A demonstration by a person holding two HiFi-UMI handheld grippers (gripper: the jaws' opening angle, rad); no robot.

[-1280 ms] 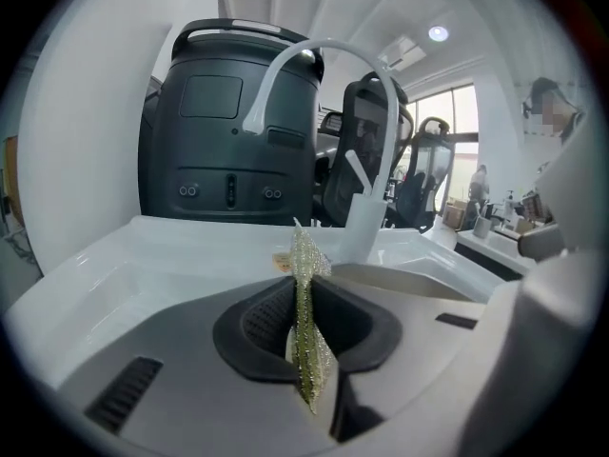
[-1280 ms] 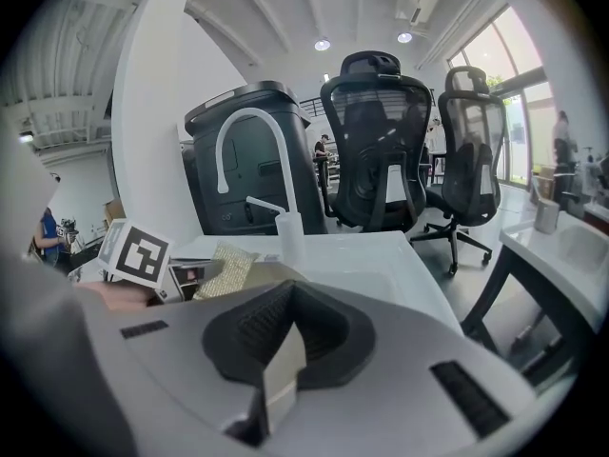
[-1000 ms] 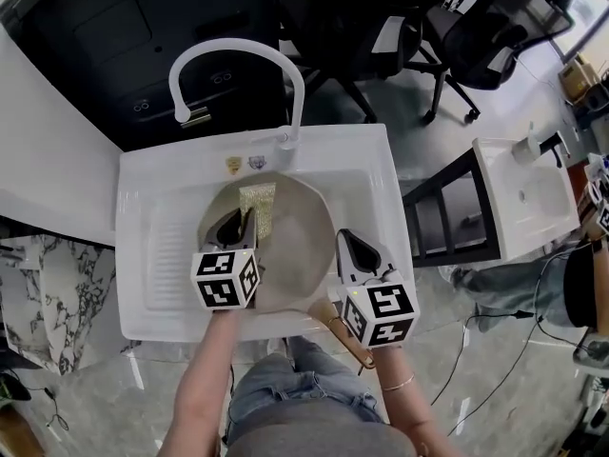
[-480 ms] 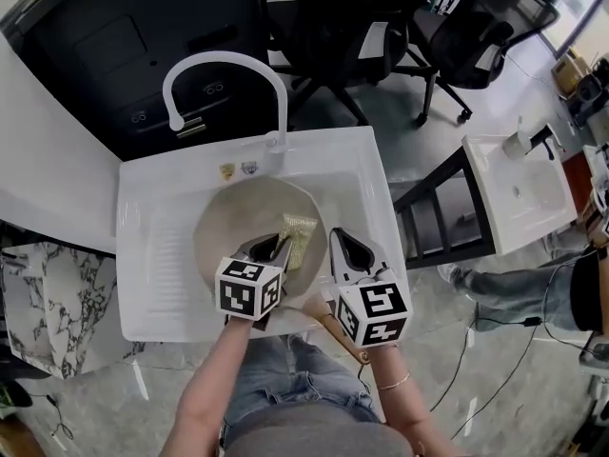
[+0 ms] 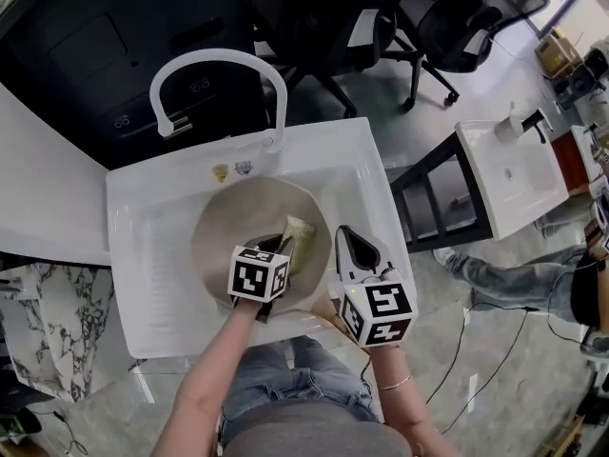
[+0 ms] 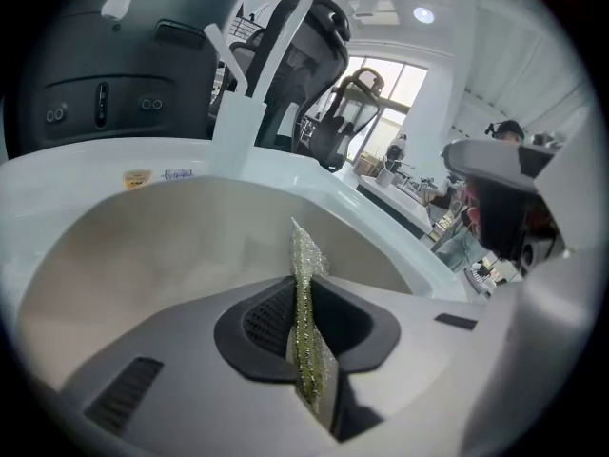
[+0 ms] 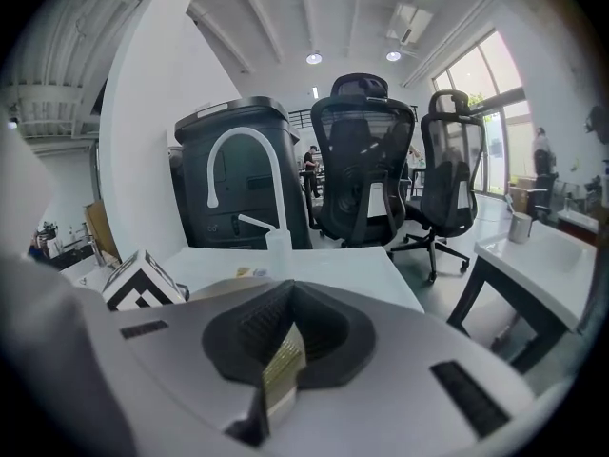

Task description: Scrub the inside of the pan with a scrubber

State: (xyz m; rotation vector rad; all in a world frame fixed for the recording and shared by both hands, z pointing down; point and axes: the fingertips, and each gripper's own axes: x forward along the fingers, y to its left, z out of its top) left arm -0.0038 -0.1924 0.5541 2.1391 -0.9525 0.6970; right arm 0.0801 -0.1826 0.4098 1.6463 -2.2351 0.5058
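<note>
Scrubber (image 6: 306, 336): thin, yellow-green, glittery, clamped edge-on between left gripper (image 6: 303, 298) jaws, held inside beige pan (image 5: 233, 222). Pan's wooden handle (image 7: 282, 377) clamped by right gripper (image 7: 285, 350) jaws.

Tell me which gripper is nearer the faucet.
Left. The left gripper is over the pan, straight out from the faucet, jaws shut on the scrubber. The right gripper is farther off, toward the sink right side, gripping the pan handle.
</note>
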